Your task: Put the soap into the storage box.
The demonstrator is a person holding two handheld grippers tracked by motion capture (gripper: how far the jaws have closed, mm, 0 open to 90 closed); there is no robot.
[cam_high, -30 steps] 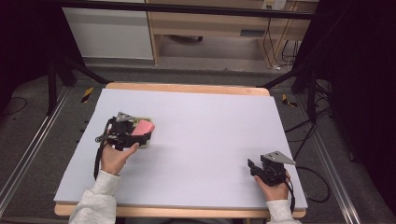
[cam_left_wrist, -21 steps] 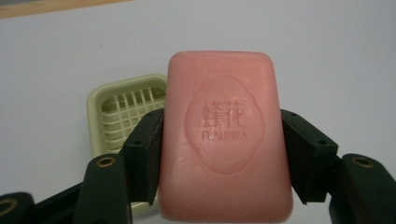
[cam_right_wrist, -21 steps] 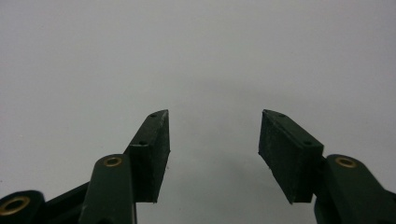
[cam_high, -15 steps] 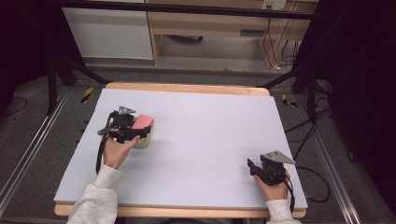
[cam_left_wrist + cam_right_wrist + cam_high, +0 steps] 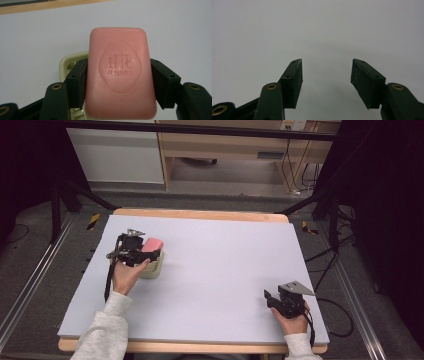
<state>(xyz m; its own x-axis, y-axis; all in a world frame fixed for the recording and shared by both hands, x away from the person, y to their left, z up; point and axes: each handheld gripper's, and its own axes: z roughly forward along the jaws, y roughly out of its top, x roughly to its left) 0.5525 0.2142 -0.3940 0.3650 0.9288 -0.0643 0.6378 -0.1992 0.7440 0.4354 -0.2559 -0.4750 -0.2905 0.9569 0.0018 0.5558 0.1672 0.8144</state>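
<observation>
A pink bar of soap with a stamped emblem sits between the jaws of my left gripper, whose pads press on its two long sides. In the high view the soap is held just above a pale cream soap dish on the left part of the table, and the left gripper hovers over that dish. The dish's rim peeks out beneath the soap. My right gripper rests near the table's front right, and its jaws stand apart with nothing between them.
The table is covered by a light grey mat with a wooden edge at the back. Cables trail off the right side. Shelving stands behind the table.
My left hand has carried the soap to the right and a little toward the back, over the cream dish. The right gripper has stayed where it was.
</observation>
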